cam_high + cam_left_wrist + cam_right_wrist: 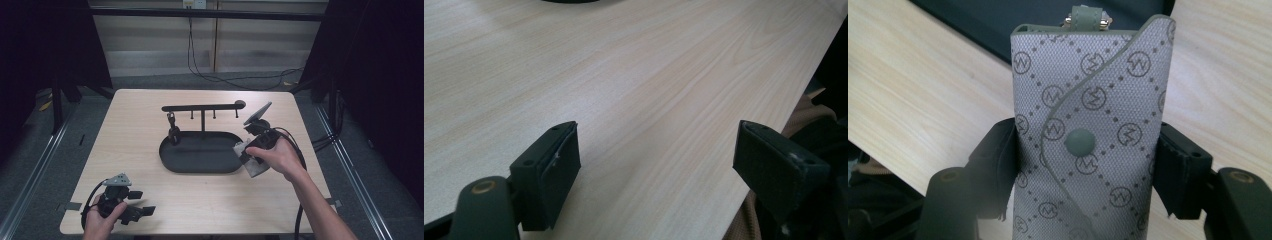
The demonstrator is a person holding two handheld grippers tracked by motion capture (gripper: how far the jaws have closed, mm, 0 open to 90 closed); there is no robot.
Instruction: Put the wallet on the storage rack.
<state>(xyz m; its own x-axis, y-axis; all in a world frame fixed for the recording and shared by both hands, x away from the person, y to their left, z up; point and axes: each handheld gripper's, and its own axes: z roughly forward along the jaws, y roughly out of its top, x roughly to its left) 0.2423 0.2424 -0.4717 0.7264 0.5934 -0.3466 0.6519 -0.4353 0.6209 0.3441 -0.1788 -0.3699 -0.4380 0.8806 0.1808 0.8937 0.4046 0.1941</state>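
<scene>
Left gripper point(131, 205) idle at near worktop point(140, 125) edge, jaws wide, empty. Right gripper point(1083, 165) clamps grey monogram key pouch point(1088, 130), long axis along jaws, at tray point(200, 155) right end; hook rack point(202, 107) beyond, leftward.

We take this for a lab or recording studio. A lone pale wooden table point(140, 150) stands on grey carpet point(65, 135), with black curtains point(380, 75) at nine and three o'clock. At twelve o'clock a black cable point(210, 75) drops from a wall socket point(194, 4) and snakes over the floor. Metal rails point(30, 175) run along the table's two sides.
</scene>
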